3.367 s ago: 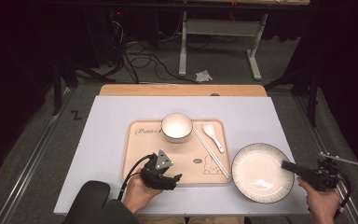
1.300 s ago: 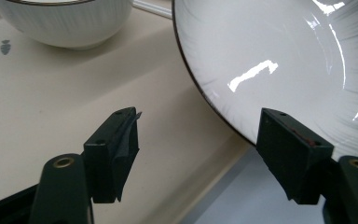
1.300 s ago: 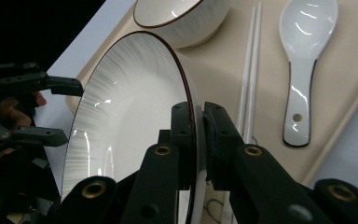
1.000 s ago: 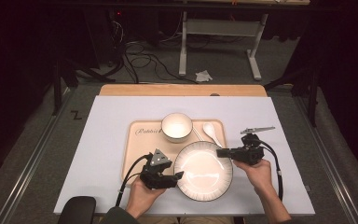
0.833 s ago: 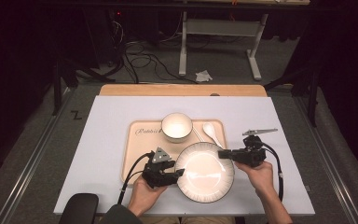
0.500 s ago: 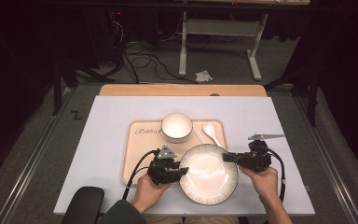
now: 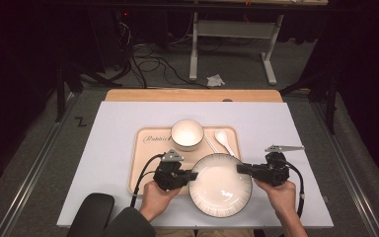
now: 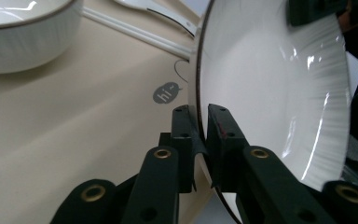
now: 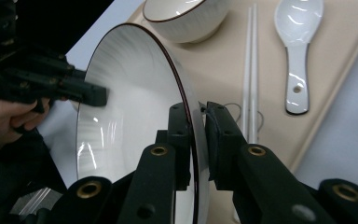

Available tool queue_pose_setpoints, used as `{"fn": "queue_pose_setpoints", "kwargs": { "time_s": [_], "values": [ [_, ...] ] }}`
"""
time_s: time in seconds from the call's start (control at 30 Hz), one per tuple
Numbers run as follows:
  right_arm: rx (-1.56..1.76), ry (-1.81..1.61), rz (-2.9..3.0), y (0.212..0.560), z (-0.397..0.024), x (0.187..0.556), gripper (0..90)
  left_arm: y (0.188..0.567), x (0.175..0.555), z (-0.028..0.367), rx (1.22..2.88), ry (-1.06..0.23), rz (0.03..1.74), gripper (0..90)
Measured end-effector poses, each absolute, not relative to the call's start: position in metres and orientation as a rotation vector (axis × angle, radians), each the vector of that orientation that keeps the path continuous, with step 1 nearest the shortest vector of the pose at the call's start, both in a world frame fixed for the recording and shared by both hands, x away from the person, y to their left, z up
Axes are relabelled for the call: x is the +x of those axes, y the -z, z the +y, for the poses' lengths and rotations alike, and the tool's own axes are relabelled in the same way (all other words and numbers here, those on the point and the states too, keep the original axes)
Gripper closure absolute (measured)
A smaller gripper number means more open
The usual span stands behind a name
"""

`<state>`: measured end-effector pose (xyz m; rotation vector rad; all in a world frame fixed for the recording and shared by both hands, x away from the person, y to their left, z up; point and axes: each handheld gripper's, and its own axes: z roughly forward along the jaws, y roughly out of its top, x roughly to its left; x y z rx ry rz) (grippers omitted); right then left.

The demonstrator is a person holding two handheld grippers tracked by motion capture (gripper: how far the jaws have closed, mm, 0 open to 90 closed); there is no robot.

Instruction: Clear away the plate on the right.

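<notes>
A white ribbed plate [image 7: 220, 185] with a dark rim lies over the front right corner of the beige tray [image 7: 148, 163], held at both sides. My left gripper [image 7: 191, 175] has just been closing and is now shut on the plate's left rim [image 8: 200, 70]; the left gripper view shows its pads [image 8: 182, 126] clamping that edge. My right gripper [image 7: 240, 168] grips the right rim. Its jaws have just been opening slightly, with the rim [image 9: 186, 100] still pinched between them. The plate [image 9: 135, 107] looks tilted in both gripper views.
On the tray's far side stand a white bowl [image 7: 187, 134], white chopsticks [image 7: 211, 143] and a white spoon [image 7: 224, 140]. The tray rests on a pale blue-grey mat [image 7: 108, 133] over a wooden table. A black chair arm [image 7: 91, 207] juts in at the front left.
The plate came from the table's right side to the tray's front right, carried by the right gripper. The left gripper's open jaws then closed on its left rim.
</notes>
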<state>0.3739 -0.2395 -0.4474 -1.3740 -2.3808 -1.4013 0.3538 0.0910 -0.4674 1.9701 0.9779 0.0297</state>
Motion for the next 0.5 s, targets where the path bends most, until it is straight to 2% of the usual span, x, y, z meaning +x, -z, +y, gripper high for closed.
{"fn": "queue_pose_setpoints", "kwargs": {
  "time_s": [0.5],
  "values": [
    [-1.270,1.413,-2.409,0.446,-0.220,0.373,81.3,0.449,0.353,0.112,1.911,-0.131,0.996,86.1]
  ]
}}
